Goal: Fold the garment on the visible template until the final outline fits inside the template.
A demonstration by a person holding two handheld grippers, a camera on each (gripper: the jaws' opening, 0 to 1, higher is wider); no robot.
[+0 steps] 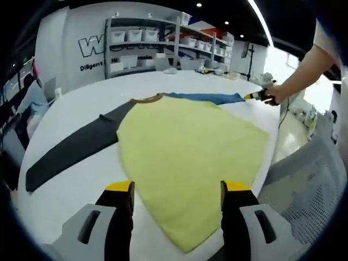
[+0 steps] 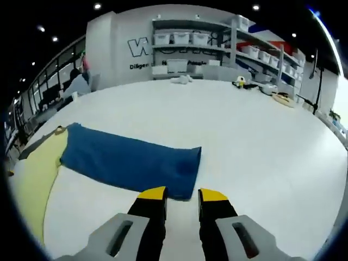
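A yellow shirt (image 1: 185, 157) lies flat on the white table (image 1: 81, 109), brown collar (image 1: 149, 99) at the far end. Its dark grey sleeve (image 1: 70, 152) stretches out to the left, and its blue sleeve (image 1: 209, 98) points right. My left gripper (image 1: 176, 190) is open, its yellow-tipped jaws wide apart over the shirt's near hem. A person's hand holds my right gripper (image 1: 250, 97) at the blue sleeve's end. In the right gripper view, the blue sleeve (image 2: 130, 160) lies straight and the right gripper (image 2: 182, 194) is open just short of the cuff, holding nothing.
Shelves with white bins (image 1: 147, 38) line the back wall. A grey mesh chair (image 1: 310, 179) stands off the table's right edge. Small items (image 2: 255, 84) sit at the far side of the table. Bare tabletop (image 2: 261, 157) spreads right of the sleeve.
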